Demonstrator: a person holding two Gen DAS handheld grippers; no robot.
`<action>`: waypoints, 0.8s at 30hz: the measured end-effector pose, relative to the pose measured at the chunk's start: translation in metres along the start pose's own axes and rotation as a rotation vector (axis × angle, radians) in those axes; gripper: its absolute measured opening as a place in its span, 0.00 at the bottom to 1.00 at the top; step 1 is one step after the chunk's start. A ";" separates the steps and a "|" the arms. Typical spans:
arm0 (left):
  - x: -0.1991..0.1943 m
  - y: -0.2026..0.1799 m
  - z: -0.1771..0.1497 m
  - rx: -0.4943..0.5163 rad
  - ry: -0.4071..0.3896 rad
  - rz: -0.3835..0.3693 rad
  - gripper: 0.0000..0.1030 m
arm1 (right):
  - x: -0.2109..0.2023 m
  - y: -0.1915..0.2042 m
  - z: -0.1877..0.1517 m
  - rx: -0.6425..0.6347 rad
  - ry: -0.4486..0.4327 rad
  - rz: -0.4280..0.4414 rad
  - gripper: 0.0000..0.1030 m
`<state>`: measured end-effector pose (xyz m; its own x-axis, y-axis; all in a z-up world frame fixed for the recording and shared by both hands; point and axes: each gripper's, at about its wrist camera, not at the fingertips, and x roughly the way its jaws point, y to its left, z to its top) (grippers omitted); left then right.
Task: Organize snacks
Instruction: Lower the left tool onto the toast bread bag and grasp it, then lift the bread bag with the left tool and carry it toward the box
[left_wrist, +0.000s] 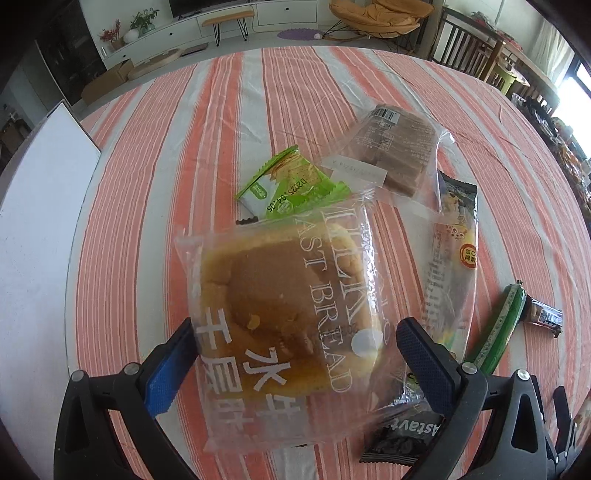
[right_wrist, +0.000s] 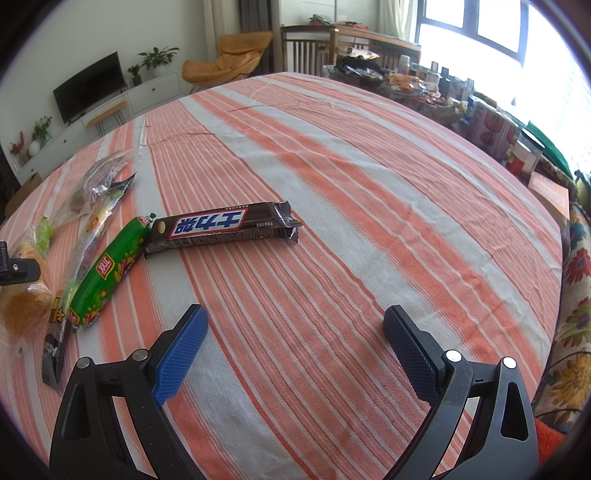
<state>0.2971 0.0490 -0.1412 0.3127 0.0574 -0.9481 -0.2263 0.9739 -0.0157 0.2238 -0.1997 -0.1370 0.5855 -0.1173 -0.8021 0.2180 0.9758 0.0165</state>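
Bread (left_wrist: 284, 314) in a clear bag was seen at table centre, between the wide-open jaws of the left claw (left_wrist: 295, 347); whether the pads touched the bag could not be told. It was judged light, soft, slippery and easily crushed, best pinched across its sides. The right claw (right_wrist: 295, 350), spread and empty, was held above cloth (right_wrist: 369, 184), a bar (right_wrist: 221, 227) at eleven o'clock.
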 end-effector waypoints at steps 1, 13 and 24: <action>0.007 0.004 -0.003 -0.011 0.018 -0.006 1.00 | 0.000 0.000 0.000 0.000 0.000 0.000 0.95; -0.028 0.030 -0.029 0.038 -0.141 -0.039 0.68 | 0.000 0.000 0.000 0.000 0.000 -0.001 0.95; -0.090 0.047 -0.105 0.067 -0.184 -0.182 0.68 | 0.000 0.000 0.000 0.001 0.000 0.000 0.95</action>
<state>0.1618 0.0669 -0.0903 0.5064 -0.0870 -0.8579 -0.0913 0.9839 -0.1536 0.2240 -0.1995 -0.1370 0.5852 -0.1172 -0.8024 0.2184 0.9757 0.0169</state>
